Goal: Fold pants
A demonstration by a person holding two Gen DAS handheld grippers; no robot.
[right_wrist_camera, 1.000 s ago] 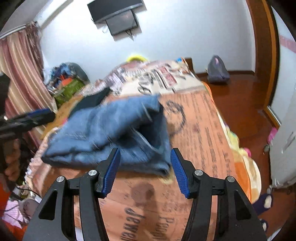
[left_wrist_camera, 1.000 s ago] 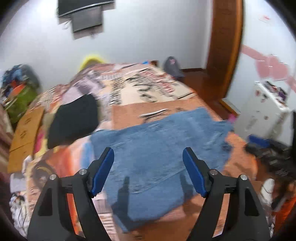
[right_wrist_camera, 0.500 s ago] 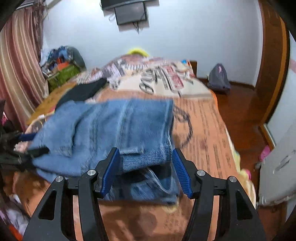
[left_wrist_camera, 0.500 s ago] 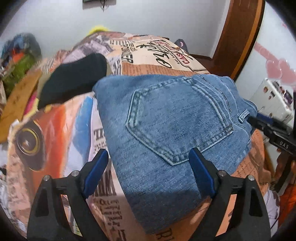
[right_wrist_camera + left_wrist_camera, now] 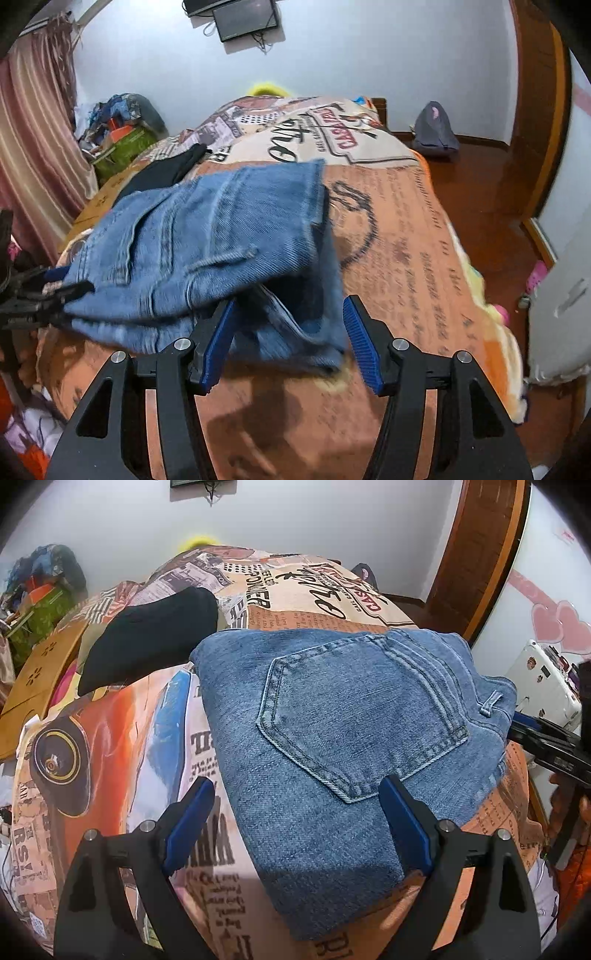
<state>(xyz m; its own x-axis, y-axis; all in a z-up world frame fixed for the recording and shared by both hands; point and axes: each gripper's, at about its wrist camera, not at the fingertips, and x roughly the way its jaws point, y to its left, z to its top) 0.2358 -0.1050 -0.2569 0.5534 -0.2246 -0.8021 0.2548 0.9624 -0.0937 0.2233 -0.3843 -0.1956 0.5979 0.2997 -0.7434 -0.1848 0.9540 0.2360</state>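
The blue jeans (image 5: 343, 716) lie folded in a thick stack on the printed bedspread (image 5: 122, 738), a back pocket facing up. My left gripper (image 5: 297, 812) is open wide just above the stack's near edge, and its pads are clear of the denim. In the right wrist view the jeans (image 5: 207, 236) show their stacked layers and a hem. My right gripper (image 5: 288, 339) is open at the stack's near corner, with loose denim between its fingers and no visible pinch. Each gripper shows in the other's view: right gripper (image 5: 546, 738), left gripper (image 5: 44, 291).
A folded black garment (image 5: 147, 638) lies on the bed beyond the jeans. A wooden board (image 5: 40, 672) and a cluttered pile (image 5: 118, 129) sit to the left. A white cabinet (image 5: 543, 679), a wooden door frame (image 5: 476, 554) and a dark bag (image 5: 436, 129) on the floor are to the right.
Both grippers have come down close to the jeans, which now fill the views and lie settled in a stack. The left jaws have spread wider.
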